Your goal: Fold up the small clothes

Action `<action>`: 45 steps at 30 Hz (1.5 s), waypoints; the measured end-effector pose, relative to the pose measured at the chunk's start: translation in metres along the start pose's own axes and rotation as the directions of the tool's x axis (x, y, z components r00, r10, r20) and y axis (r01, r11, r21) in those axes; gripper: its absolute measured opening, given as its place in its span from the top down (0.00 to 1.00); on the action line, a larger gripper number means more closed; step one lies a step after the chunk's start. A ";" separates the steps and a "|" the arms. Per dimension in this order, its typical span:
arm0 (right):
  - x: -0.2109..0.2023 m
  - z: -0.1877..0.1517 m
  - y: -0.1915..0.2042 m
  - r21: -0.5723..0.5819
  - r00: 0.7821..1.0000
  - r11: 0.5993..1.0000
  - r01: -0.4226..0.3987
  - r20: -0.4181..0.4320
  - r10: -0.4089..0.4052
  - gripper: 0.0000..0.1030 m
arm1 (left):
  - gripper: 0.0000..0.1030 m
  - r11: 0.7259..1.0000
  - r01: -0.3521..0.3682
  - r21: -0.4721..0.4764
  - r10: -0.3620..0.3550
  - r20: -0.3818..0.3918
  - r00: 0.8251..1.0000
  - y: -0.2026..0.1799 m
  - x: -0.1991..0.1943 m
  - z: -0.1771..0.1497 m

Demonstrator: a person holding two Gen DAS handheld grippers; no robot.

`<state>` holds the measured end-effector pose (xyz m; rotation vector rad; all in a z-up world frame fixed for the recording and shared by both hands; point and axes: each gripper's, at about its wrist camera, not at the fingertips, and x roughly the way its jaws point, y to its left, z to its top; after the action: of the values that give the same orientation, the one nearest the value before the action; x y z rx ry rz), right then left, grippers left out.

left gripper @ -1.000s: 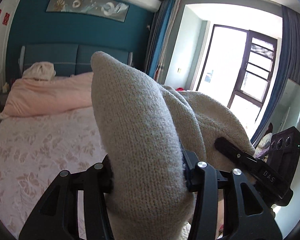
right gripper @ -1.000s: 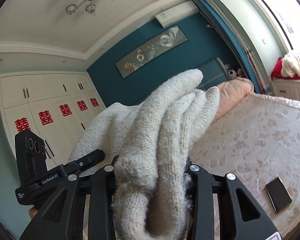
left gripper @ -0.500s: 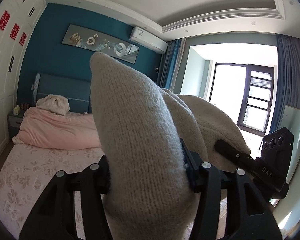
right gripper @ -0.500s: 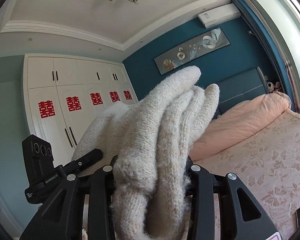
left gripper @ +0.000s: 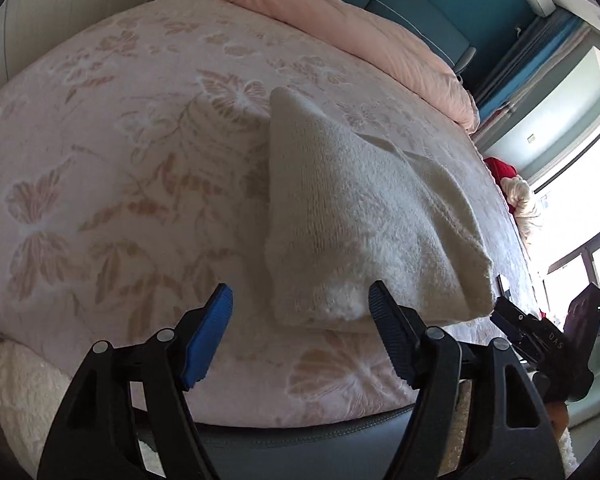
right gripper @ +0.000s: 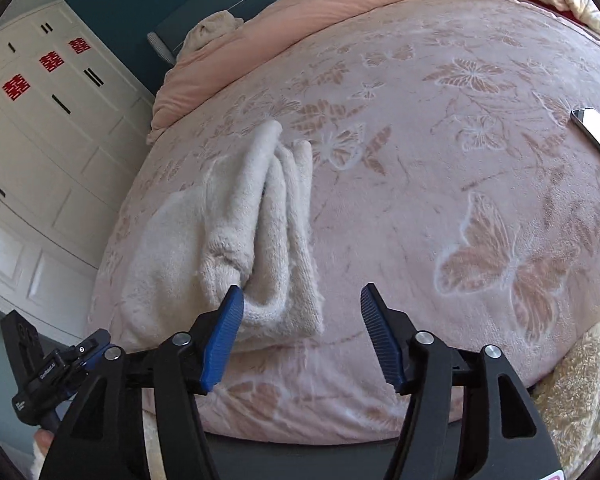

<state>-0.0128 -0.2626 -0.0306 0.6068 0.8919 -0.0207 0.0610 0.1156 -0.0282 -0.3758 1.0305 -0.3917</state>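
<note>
knit (left gripper: 360, 216) is down on the bed (left gripper: 140, 140), near the front edge, bunched into a folded wedge with a peak pointing toward the pink quilt (left gripper: 340, 12). right view shows several layers stacked on its right end (right gripper: 268, 216), so it looks part-folded, not flat yet.

left gripper (left gripper: 300, 308): fingers opening, released. the right pad (left gripper: 384, 312) sits against the knit's near edge, but nothing is pinched.

right gripper (right gripper: 300, 320): fingers opening too. the left pad (right gripper: 224, 320) is at the knit's hem, the other well clear. no grip.

both tilt down at the near hem, one at each end. my read: it was set here so the bed takes the weight and the fold holds itself. layers on the right look loose and may slump. likely next is a regrab at the corners. phone (right gripper: 592, 132) lies far right, well apart.
</note>
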 end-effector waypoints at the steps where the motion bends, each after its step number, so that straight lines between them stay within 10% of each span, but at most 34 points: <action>1: 0.006 0.005 0.002 0.007 1.000 1.000 -0.007 -0.002 0.007 0.32 | 0.25 1.000 0.017 -0.022 -0.017 -0.001 1.000 0.002 0.003 0.000; 4: 0.027 0.015 0.014 -0.007 0.999 1.000 -0.016 -0.029 0.016 0.17 | 0.19 0.999 0.026 -0.036 -0.025 0.016 1.000 -0.003 0.013 0.011; 11: 0.108 0.019 0.016 0.065 0.980 0.998 -0.021 -0.194 0.033 0.22 | 0.10 0.996 0.011 -0.090 -0.015 -0.034 0.999 -0.002 0.066 0.033; 12: 0.110 0.021 0.020 0.059 0.979 0.997 -0.053 -0.191 0.064 0.51 | 0.12 0.994 0.008 -0.105 -0.014 -0.054 0.998 0.001 0.076 0.034; 14: 0.099 0.033 0.042 -0.011 0.987 0.999 -0.042 -0.157 0.040 0.63 | 0.32 0.994 0.012 -0.113 -0.021 -0.076 0.997 0.002 0.085 0.038; 19: 0.031 0.066 0.095 -0.198 0.991 0.974 -0.112 0.049 0.124 0.67 | 0.54 0.999 0.051 -0.007 -0.051 0.074 0.996 -0.029 0.041 0.062; 23: 0.067 0.062 0.065 -0.182 0.998 0.982 -0.053 -0.033 0.048 0.57 | 0.51 0.996 0.088 -0.018 -0.085 0.106 0.991 -0.029 0.031 0.073; 25: 0.111 0.048 0.036 -0.160 0.972 0.982 0.102 -0.194 -0.133 0.52 | 0.49 1.000 -0.006 0.014 0.005 0.050 0.999 -0.027 0.057 0.065; 26: 0.108 0.044 0.026 -0.106 0.976 0.992 0.069 -0.199 -0.089 0.52 | 0.50 0.996 -0.076 0.036 0.076 0.006 0.997 -0.025 0.073 0.058; 30: 0.039 0.041 0.054 -0.171 0.996 0.982 0.085 0.014 -0.084 0.49 | 0.46 0.982 -0.173 0.081 0.170 0.051 0.984 -0.027 0.059 0.038; 36: 0.061 0.020 0.078 -0.347 0.981 0.925 0.156 -0.052 -0.185 0.98 | 0.39 0.921 -0.318 0.223 0.308 0.079 0.948 -0.055 0.042 0.027; 45: 0.025 0.015 0.086 -0.302 0.982 0.939 0.167 -0.030 -0.184 1.00 | 0.40 0.892 -0.386 0.237 0.393 0.019 0.919 -0.065 0.054 0.014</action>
<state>0.0365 -0.1931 -0.0003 0.2448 0.9808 -0.0287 0.0890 0.0351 -0.0317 0.0560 1.0461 -0.1531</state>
